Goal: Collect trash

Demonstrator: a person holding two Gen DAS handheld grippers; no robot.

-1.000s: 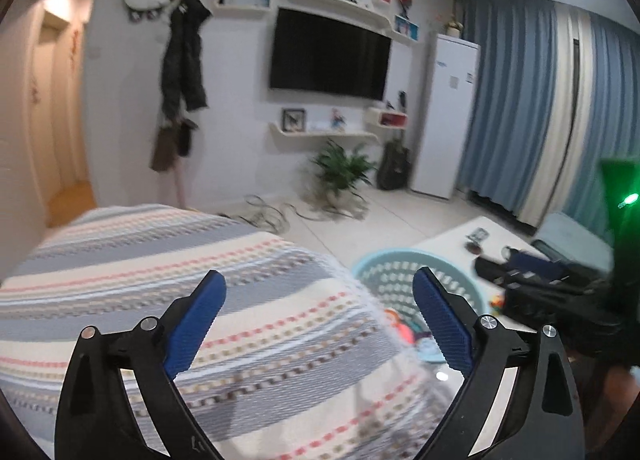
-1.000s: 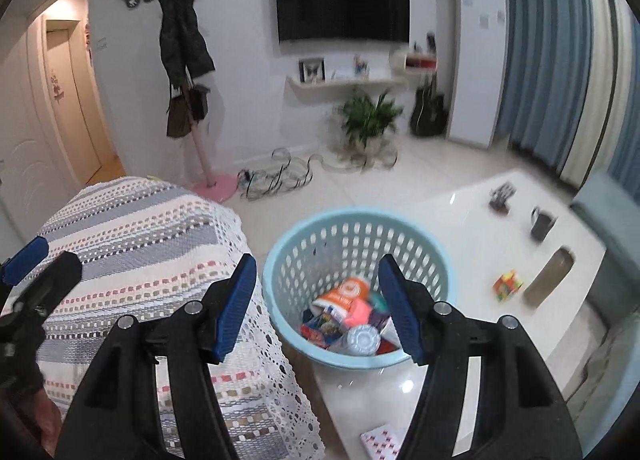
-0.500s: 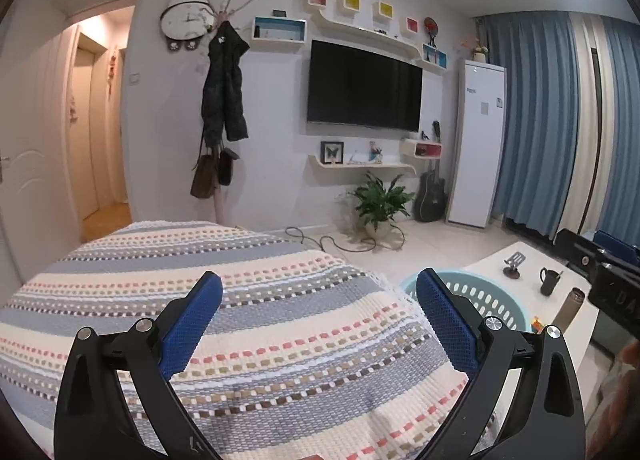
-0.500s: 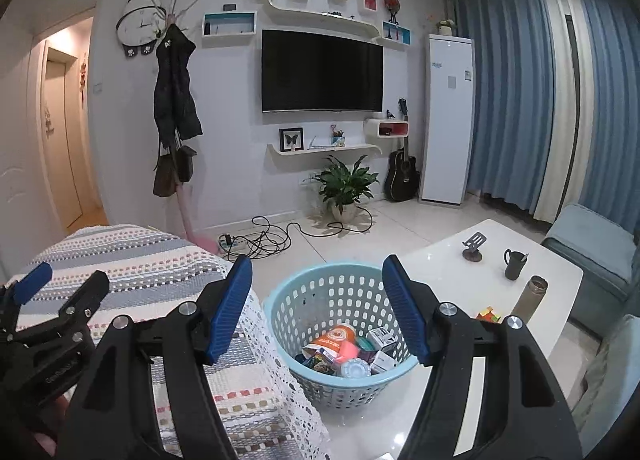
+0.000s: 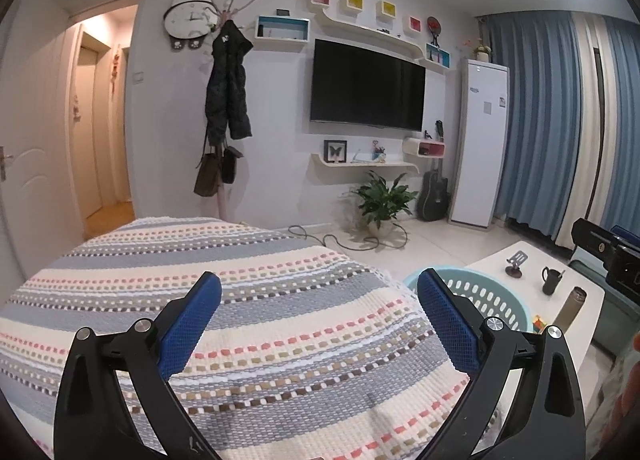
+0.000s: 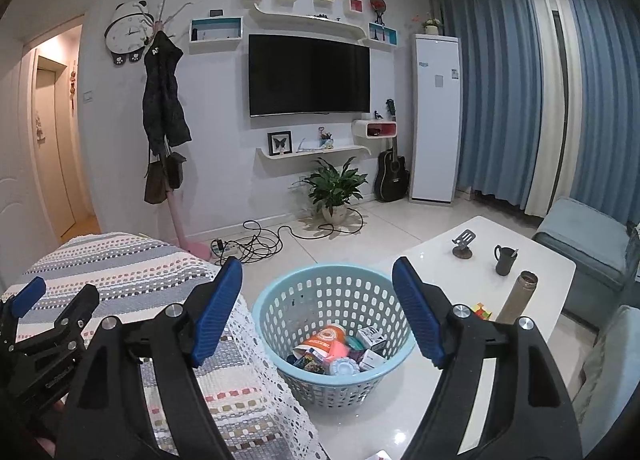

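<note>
A light blue perforated basket (image 6: 316, 296) stands on the white table (image 6: 532, 260) and holds several pieces of trash (image 6: 340, 352), among them an orange cup and small boxes. My right gripper (image 6: 318, 308) is open and empty, raised above and in front of the basket. My left gripper (image 5: 318, 316) is open and empty over the striped knitted cover (image 5: 200, 260). The basket rim (image 5: 492, 292) shows in the left wrist view behind the right finger. The left gripper also shows at the left edge of the right wrist view (image 6: 44, 324).
On the table stand a phone stand (image 6: 464, 244), a black mug (image 6: 505, 258), a brown flask (image 6: 516, 296) and a colourful cube (image 6: 482, 310). A blue sofa (image 6: 588, 244) is at the right. Cables (image 6: 248, 244), a plant (image 6: 336, 184) and a coat rack (image 6: 164, 120) are by the far wall.
Both grippers have risen and tilted up, so more of the room and wall shows. The basket has dropped lower in both views. Both grippers stay open and empty.
</note>
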